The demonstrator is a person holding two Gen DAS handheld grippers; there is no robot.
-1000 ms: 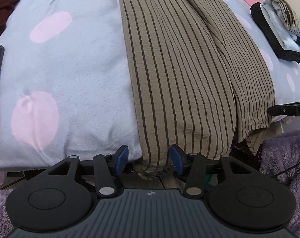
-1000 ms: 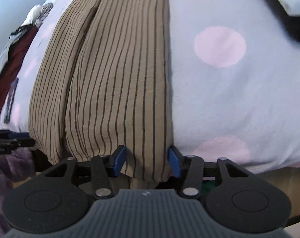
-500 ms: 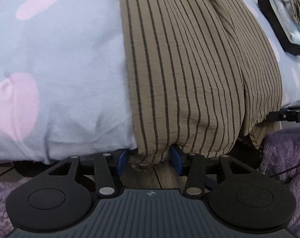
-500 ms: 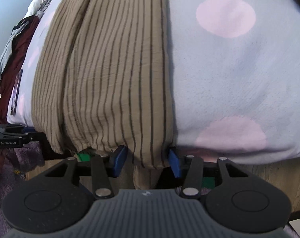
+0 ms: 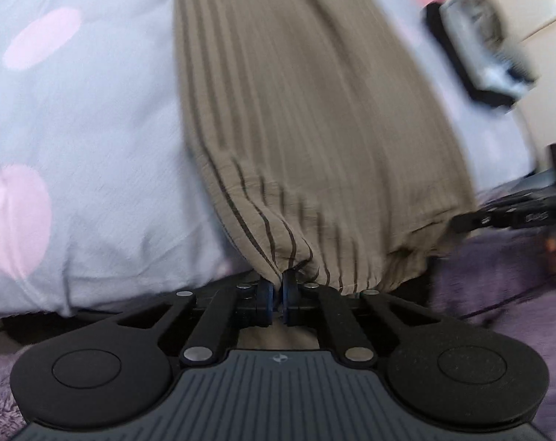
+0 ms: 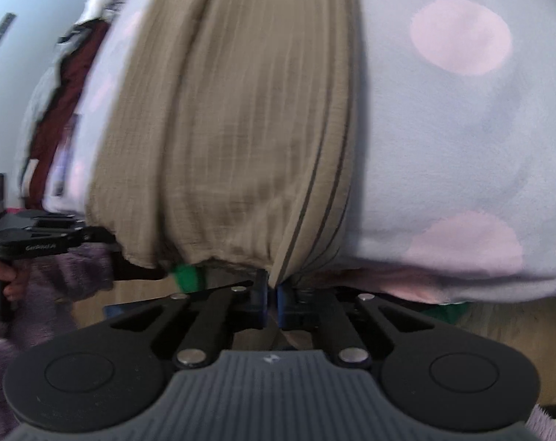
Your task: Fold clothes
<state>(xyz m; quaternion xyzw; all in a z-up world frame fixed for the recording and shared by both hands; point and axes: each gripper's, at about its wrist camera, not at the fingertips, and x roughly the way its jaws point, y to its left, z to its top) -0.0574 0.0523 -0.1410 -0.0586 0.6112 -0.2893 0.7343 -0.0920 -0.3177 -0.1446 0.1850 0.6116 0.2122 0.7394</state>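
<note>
From the left wrist, the brown striped garment (image 5: pixel 307 117) lies lengthwise on the grey bedspread (image 5: pixel 94 117) with pink dots, its long axis running away from the camera, near hem hanging over the bed edge. The left gripper (image 5: pixel 277 296) has just closed, pinching the hem's left part. A blurred stack of folded clothes (image 5: pixel 480 40) sits far right.

From the right wrist, the same garment (image 6: pixel 234 117) again stretches away. The right gripper (image 6: pixel 271 297) has just closed, clamped on the hem near its right edge.
</note>
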